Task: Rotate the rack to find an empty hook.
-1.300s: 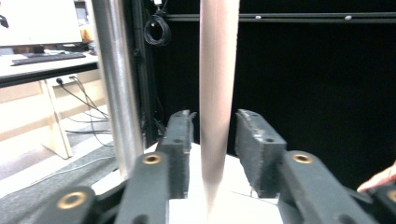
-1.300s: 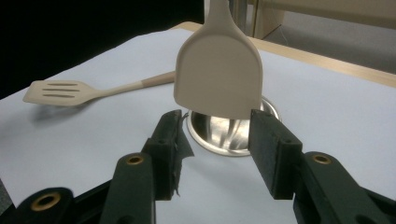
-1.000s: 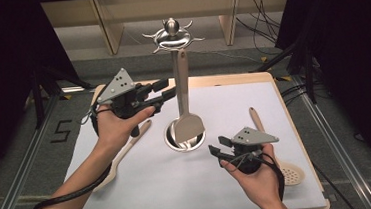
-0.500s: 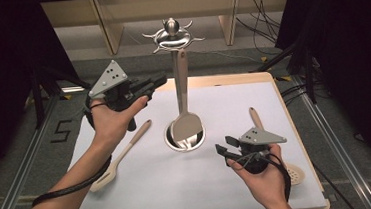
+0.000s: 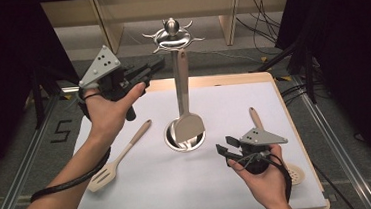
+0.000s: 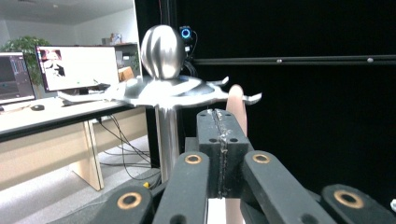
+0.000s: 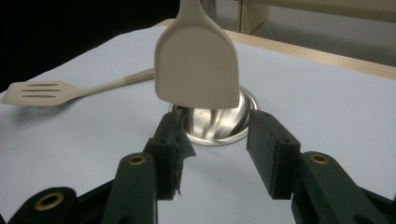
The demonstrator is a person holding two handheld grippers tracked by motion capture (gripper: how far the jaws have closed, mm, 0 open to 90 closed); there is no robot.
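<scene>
The left gripper (image 5: 146,72) has been raised off the mat (image 5: 145,188), its jaws brought together on nothing. One turner (image 5: 188,119) is hung from the rack (image 5: 172,35). The slotted turner (image 5: 120,157) lies near-left, a spoon (image 5: 277,147) right; both remain unhung. The right gripper (image 5: 226,150) is held apart, empty.

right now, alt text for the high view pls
A beige spatula hangs from a steel utensil stand at mid-table. The left gripper, jaws shut, is raised beside the stand's top; the right gripper is open near its base. A slotted turner lies on the white mat.
</scene>
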